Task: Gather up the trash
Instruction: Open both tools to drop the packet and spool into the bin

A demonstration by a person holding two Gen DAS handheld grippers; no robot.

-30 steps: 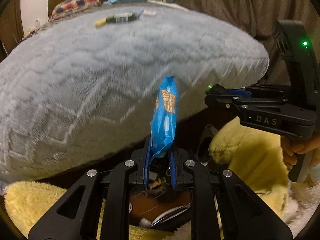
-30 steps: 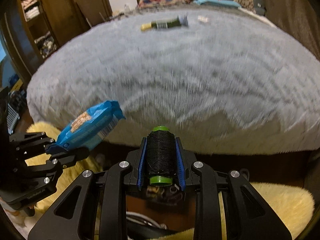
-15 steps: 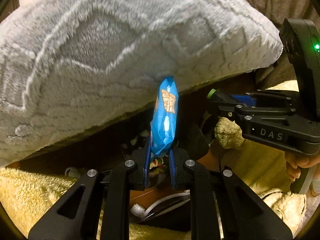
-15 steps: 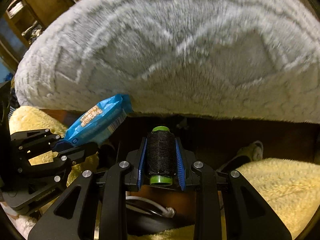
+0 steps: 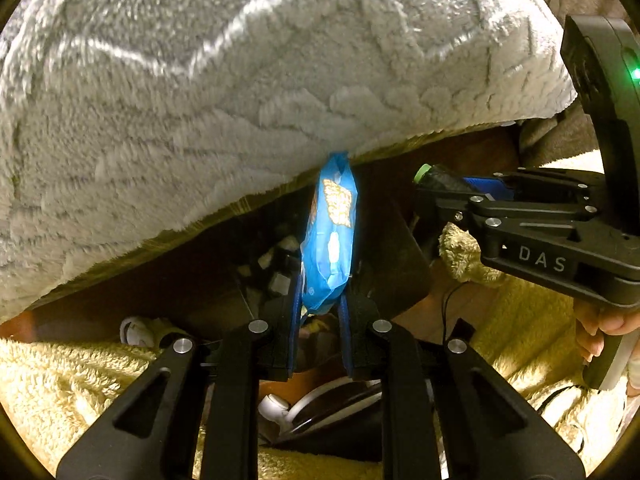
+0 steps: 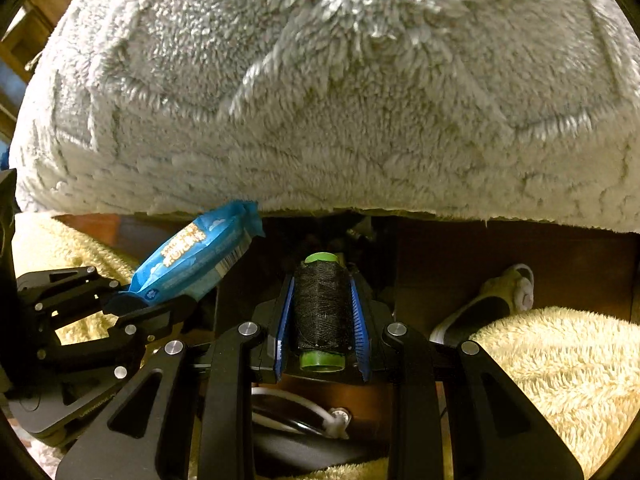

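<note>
The left gripper [image 5: 319, 308] has its two fingers squeezed tight on the bottom end of a blue snack wrapper [image 5: 330, 232]. The wrapper stands straight up out of the fingers, and its top tip touches the bottom edge of the fluffy gray blanket [image 5: 248, 80] ahead of them. It has yellow letters on it, but they are too blurry to read. A white barcode shows on the wrapper in the right wrist view, by its far end. Past the fingers, under the blanket, it is dark, with small bits that are hard to make out. Below the fingers lies a fuzzy yellow rug [image 5: 80, 380]. To the right, the right gripper [image 6: 322, 312] has its fingers closed on a spool of black thread [image 6: 320, 308] with green ends. The spool lies between the blue pads, pointing forward. The side of this gripper says "DAS" in gray letters. Far right of its fingers, a slipper [image 6: 492, 304] lies by the rug.
</note>
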